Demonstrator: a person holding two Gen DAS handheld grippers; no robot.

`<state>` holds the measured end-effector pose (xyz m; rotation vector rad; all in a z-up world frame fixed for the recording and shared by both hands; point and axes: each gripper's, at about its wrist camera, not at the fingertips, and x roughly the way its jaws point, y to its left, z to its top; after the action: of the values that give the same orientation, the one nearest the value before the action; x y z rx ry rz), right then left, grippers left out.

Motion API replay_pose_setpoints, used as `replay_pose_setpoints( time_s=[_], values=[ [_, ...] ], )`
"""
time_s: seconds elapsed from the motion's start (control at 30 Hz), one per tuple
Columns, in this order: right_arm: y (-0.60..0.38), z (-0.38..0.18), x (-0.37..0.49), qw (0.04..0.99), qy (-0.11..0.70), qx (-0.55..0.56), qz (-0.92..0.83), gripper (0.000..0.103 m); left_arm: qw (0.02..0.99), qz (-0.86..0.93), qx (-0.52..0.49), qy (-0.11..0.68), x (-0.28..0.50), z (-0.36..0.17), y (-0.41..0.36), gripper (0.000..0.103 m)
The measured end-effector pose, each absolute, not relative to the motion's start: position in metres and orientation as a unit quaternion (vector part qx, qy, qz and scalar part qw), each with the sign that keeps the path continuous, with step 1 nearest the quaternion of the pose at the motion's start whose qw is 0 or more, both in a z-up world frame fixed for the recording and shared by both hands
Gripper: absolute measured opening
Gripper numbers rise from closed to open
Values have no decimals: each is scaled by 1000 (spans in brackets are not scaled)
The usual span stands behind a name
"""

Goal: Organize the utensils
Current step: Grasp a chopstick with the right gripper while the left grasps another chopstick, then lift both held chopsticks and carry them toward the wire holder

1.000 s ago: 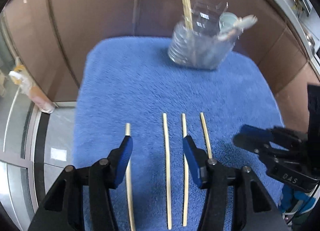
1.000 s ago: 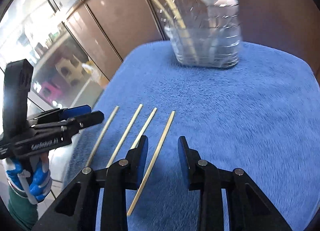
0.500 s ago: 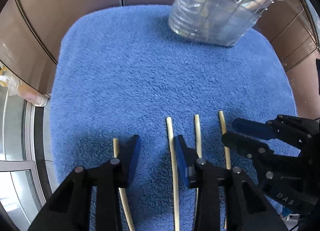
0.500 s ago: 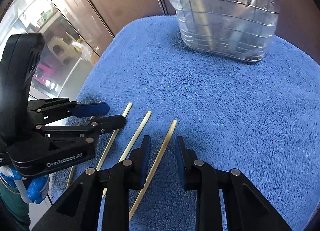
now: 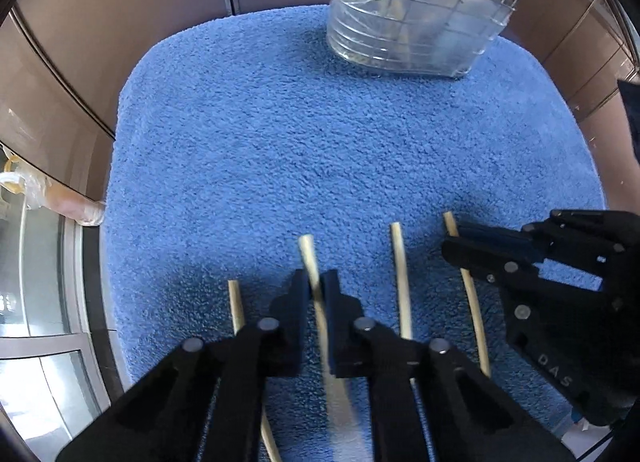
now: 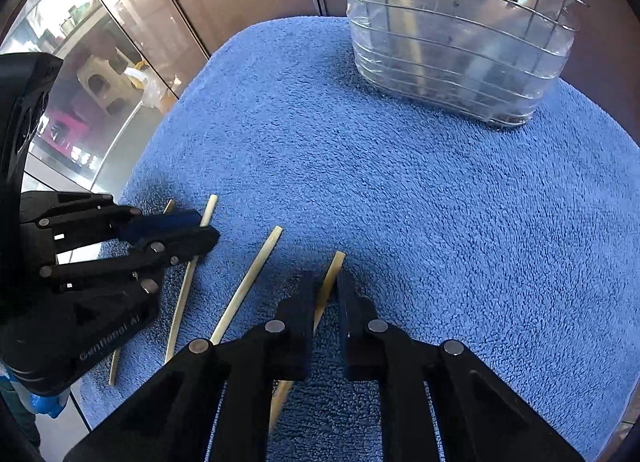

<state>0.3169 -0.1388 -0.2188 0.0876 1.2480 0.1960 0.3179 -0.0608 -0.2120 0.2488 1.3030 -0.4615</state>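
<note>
Both claws clamped on chopsticks point(image 5: 316, 294)

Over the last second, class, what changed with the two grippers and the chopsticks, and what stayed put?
Both grippers came down and closed. The left gripper now pinches the second chopstick from the left; the right gripper pinches the rightmost chopstick. Neither looks lifted yet. The other two chopsticks, the wire utensil basket and the blue towel stayed put.
</note>
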Motion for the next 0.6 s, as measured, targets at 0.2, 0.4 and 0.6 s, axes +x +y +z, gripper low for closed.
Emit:
replay_pose_setpoints(
  time_s=[0.2,0.4,0.6],
  values=[
    [-156,-209,302,809,572,74,114,6,779,-218,103,579,309,-196,-60,5],
    [-178,-179,272,839,517,89,146,6,823,-221,81,516,284,-157,-50,5],
    [-189,-137,225,885,423,95,168,6,881,-211,62,420,250,-104,-43,5]
  ],
)
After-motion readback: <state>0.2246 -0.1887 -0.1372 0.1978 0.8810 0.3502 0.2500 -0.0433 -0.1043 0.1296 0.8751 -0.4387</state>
